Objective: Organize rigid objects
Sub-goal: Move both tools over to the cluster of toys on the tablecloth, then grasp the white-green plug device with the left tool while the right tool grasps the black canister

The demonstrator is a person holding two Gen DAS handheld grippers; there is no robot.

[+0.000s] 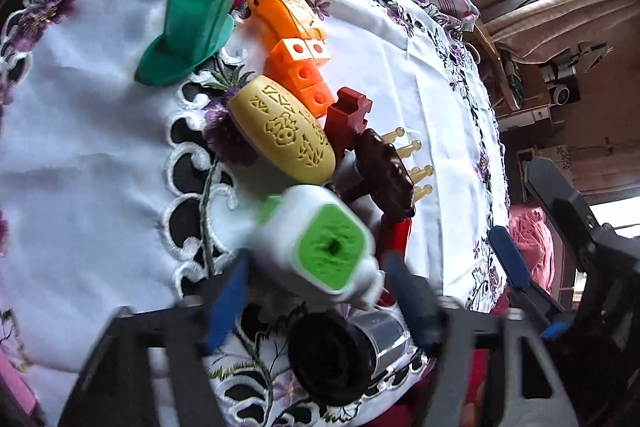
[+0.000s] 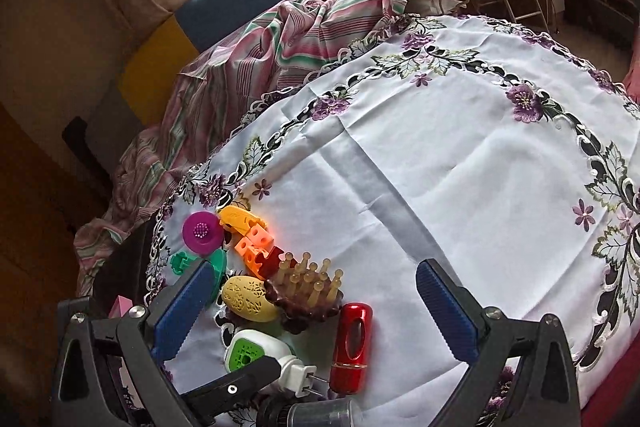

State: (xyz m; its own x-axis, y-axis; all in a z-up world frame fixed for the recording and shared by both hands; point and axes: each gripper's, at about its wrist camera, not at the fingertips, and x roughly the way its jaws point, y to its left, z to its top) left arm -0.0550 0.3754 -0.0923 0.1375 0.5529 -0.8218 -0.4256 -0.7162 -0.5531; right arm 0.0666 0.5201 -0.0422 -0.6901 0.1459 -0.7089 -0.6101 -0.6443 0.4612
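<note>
Left gripper (image 1: 320, 291) astride the white plug-in device (image 1: 320, 239) with the green face, its two blue pads flanking the white body on either side; the blur hides whether the pads already press on it, so a grip cannot be confirmed, and the jaws read as partly parted around the body. The device lies directly ahead of and between these fingers, at the near end of a row of small items on the embroidered tablecloth (image 1: 80, 155). Its long axis runs roughly along the gripper's pointing line, green face away and up, the plug prongs at the end nearest the gripper; in the right wrist view the prongs (image 2: 310, 385) point toward the red cylinder (image 2: 352, 347). Just beyond the device sit the yellow carved oval (image 1: 280, 131) and the dark brush with pale pegs (image 1: 392, 175), both close enough to be nudged in a lift. Right gripper (image 2: 316, 311) with jaws wide apart and nothing between them, the row spread before it, nearer its left finger. The left hand is judged nearer to the device, so the pick falls to it.
</note>
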